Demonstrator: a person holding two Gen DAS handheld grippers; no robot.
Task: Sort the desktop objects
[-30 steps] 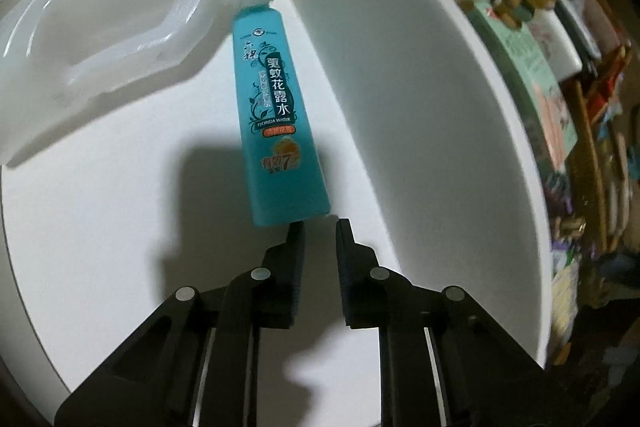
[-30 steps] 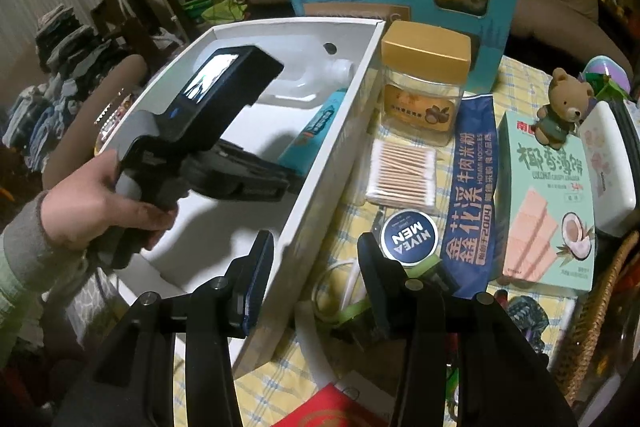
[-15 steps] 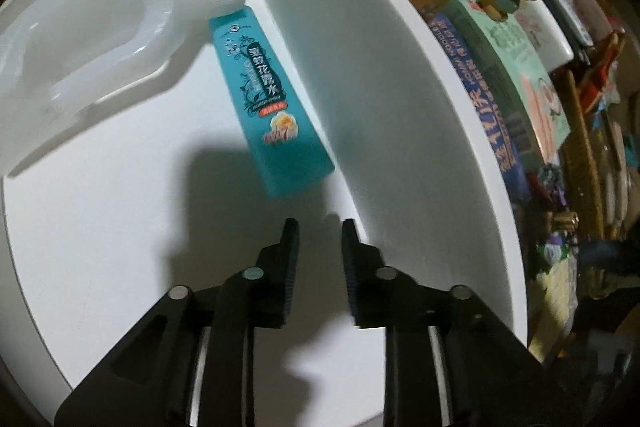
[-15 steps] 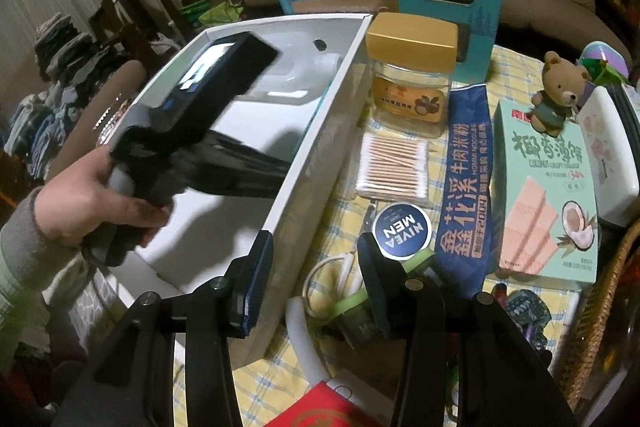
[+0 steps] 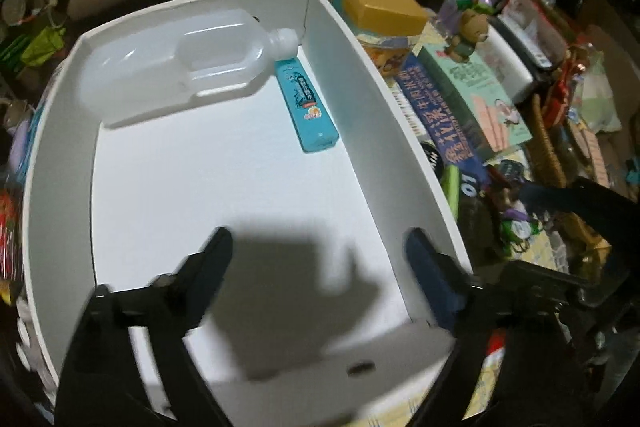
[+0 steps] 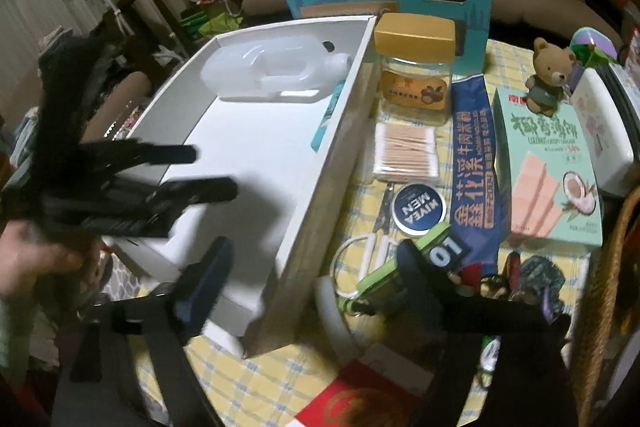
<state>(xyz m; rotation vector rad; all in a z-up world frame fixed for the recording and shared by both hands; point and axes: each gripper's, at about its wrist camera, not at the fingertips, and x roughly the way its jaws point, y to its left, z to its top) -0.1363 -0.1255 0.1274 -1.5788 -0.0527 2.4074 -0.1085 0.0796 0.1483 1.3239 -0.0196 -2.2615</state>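
Left wrist view showed first the white box (image 5: pixel 380 131), the largest thing, open on top and standing on the yellow checked tablecloth (image 6: pixel 400 379). Inside it, against the far wall, lay a translucent plastic bottle (image 5: pixel 172 67) on its side. Just beside its cap, along the right wall, lay a teal tube (image 5: pixel 306 107). The rest of the box floor was bare.

The left gripper (image 5: pixel 320 267) hovered over the near part of the box with its fingers wide apart and nothing between them. The right gripper (image 6: pixel 308 267) was also wide open and empty, above the box's right wall, near the things on the cloth.

Outside the box, the unsorted things lay close together. The green wafer box (image 6: pixel 548 163) was flat and, I think, light but easy to crush, so it should be taken by the long edges. The jar with yellow lid (image 6: pixel 416 67) looked like glass, heavy and fragile; a hold around the body below the lid seems safest. The pack of cotton swabs (image 6: pixel 404 155) was soft and its film slippery, so the narrow sides are better. The round blue tin (image 6: pixel 418 209) was stiff, low and smooth; it must be pinched across its rim, and it may slip.
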